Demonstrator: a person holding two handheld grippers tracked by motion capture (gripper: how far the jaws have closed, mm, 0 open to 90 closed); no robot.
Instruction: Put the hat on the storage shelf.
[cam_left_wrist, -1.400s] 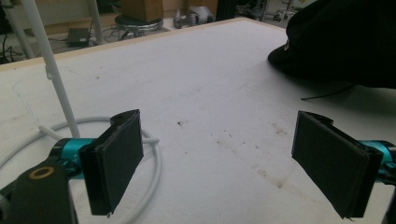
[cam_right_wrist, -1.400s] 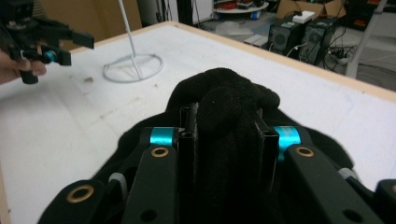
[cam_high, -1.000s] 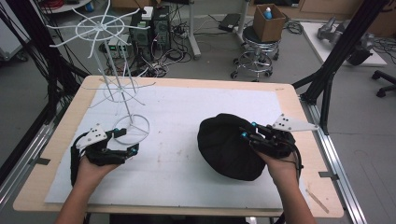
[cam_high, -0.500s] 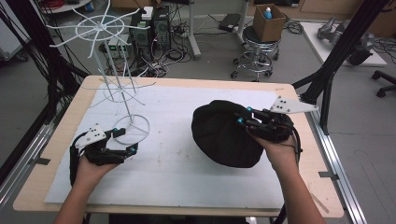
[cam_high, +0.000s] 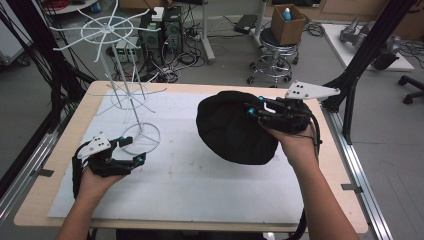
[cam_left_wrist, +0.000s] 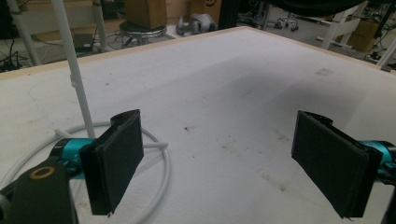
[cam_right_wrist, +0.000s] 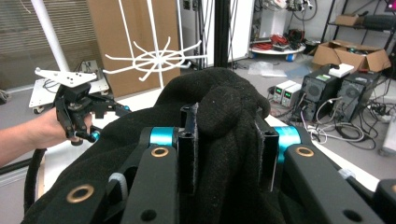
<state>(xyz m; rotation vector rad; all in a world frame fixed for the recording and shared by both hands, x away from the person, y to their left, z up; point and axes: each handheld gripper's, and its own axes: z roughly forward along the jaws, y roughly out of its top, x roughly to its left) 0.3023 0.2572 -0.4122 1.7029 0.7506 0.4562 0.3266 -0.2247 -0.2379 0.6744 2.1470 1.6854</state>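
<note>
Black hat (cam_high: 235, 131): soft knitted cloth, centre-right of the high view, lifted clear of the white mat (cam_high: 200, 185) and hanging in a rounded droop; a fold of its edge is pinched at the upper right side, probably so the opening can be carried toward a hook. Right gripper (cam_high: 260, 111): jaws nearly together, clamped on that fold, which bulges up between them in the right gripper view (cam_right_wrist: 229, 140); held by a hand (cam_high: 295, 145) coming in from the lower right of the frame. Hat relative to the grippers: gathered in the right one, well apart from the left. Left gripper (cam_high: 131, 150): lower left of the high view, jaws spread wide with nothing between them, low over the mat just beside the stand's ring foot; likely placed to steady the stand. White wire stand (cam_high: 115, 65): upper left, thin pole with spoked hook wheels, its ring foot (cam_left_wrist: 159, 154) lying just behind the left jaw in the left gripper view. Table (cam_high: 65, 135): pale wooden edge around the mat.
</note>
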